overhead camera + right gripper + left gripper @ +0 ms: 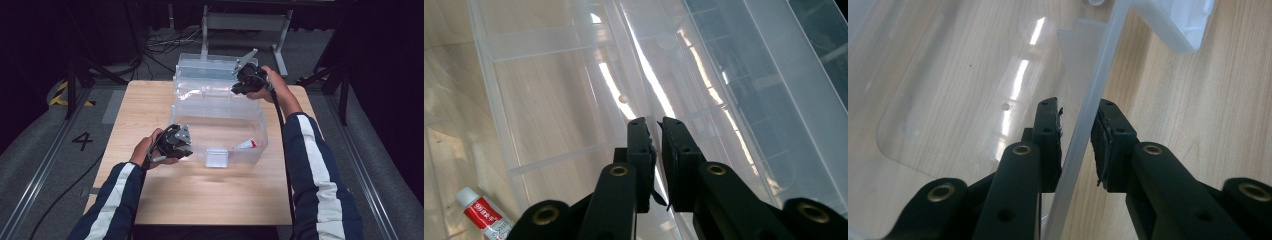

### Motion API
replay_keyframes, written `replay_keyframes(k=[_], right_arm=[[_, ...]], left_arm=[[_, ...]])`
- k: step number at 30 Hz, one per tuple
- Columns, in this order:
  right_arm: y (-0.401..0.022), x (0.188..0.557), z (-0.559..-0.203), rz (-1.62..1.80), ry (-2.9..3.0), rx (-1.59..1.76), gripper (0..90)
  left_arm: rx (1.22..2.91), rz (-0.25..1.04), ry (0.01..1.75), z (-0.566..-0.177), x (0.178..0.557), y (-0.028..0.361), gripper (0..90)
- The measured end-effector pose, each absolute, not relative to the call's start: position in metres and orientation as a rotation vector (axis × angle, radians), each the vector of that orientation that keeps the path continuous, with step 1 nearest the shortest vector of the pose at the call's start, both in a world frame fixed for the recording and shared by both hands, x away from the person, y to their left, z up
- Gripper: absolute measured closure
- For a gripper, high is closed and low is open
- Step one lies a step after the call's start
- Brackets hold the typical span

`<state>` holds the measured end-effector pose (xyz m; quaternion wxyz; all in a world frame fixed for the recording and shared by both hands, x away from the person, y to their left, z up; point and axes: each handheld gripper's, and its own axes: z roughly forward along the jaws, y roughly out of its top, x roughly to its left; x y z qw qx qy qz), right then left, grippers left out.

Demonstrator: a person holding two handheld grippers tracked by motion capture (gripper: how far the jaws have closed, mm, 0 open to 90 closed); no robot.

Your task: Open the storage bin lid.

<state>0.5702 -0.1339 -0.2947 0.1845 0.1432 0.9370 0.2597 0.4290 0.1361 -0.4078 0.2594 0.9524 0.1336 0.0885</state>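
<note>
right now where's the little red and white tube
The red and white tube lies inside the clear box, at its near right corner in the high view, right of the front latch.

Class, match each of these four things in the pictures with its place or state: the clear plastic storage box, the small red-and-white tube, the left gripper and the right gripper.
Things:
1. clear plastic storage box
2. small red-and-white tube
3. left gripper
4. right gripper

Places or states:
A. lying inside the box's lower tub
B. clamped on a wall of the upper tray
C. standing open on the wooden table
D. jaws on either side of the tub's front rim

Pairs: 1-C, 2-A, 3-D, 4-B
</note>
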Motion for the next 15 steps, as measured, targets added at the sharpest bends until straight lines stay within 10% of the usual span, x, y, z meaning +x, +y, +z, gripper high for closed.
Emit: replay_keyframes(k=[15], right_arm=[[-0.1313,0.5646,-0.2901,0.706,2.671,0.380,85.5]], left_arm=[[2.562,0.241,0.393,-0.4084,0.4278,0.1366,72.9]])
